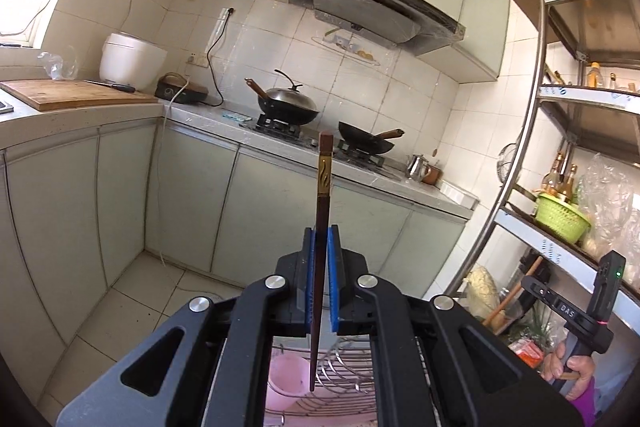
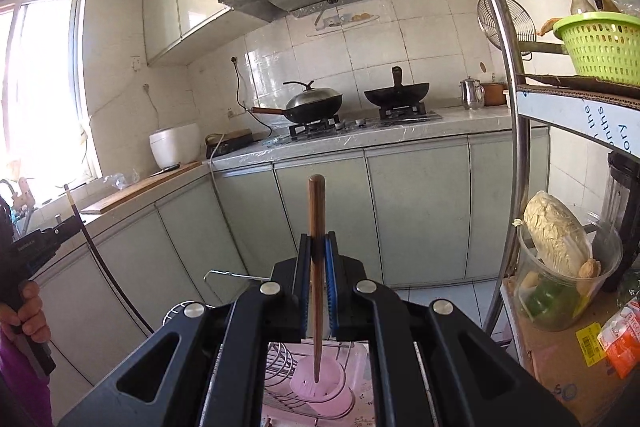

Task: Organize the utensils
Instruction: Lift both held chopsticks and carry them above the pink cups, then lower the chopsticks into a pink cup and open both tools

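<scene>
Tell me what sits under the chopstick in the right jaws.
Below the brown chopstick stands a pink cup in a wire dish rack; the tip hangs over its mouth. The gripper frame covers most of the rack and the cup's contents.

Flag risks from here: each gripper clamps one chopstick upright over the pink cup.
1. The left gripper pinches the dark chopstick on a thin stretch; it could pivot or slip.
2. The brown chopstick in the right gripper hangs above the pink cup; a tilted tip may miss the cup and land in the wire rack.
</scene>
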The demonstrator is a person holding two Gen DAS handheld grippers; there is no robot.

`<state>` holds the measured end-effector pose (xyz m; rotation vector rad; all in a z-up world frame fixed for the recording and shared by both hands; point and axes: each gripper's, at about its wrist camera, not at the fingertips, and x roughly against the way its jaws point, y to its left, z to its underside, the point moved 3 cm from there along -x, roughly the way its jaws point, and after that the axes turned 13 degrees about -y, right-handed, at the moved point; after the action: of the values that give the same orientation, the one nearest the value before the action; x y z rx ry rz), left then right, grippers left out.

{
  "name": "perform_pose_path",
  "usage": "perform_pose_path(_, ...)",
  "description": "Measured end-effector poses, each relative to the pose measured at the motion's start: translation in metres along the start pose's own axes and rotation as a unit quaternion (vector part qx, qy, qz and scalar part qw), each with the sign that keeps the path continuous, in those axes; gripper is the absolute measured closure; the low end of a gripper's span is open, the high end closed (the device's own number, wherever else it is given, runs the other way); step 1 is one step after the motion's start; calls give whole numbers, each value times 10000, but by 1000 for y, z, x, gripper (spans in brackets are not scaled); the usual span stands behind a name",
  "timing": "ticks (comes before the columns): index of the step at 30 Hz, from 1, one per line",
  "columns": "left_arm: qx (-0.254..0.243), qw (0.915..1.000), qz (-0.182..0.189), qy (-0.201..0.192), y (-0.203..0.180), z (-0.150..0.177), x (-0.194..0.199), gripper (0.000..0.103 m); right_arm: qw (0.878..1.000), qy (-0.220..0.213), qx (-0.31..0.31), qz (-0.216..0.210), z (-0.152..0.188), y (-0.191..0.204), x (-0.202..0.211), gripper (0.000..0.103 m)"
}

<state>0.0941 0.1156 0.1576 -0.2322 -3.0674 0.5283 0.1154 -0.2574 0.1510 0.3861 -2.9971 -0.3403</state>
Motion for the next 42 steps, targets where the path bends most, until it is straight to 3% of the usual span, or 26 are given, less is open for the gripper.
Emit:
perform_pose_path(4,-111,9997,-176,144,7,15,-22,98,9996,286,53,-1,14,-2,-18,96)
perform_pose_path(13,-248,9936,-297,1059,21,66,-64,98,9941,1073,146,-62,51,0,-53,96)
perform_pose_path(23,-138,9853,-441,1647,37,110,-85,98,9892,1464,-59,5,78,-9,-70,96)
perform_pose_path(32,39,9817,-540,1823,45,122,-88,97,9855,1658,-346,65,90,-21,-76,95)
perform_pose_path(35,72,9808,-601,1855,47,123,-87,93,9835,1747,-453,68,94,-25,-77,93)
perform_pose_path(37,58,9803,-657,1860,48,124,-85,84,9824,1797,-496,93,97,-28,-77,91)
perform_pose_path(41,38,9803,-678,1856,48,124,-78,78,9814,1813,-625,99,99,-32,-73,71)
perform_pose_path(42,39,9802,-682,1857,47,124,-77,78,9813,1806,-652,91,100,-33,-71,71)
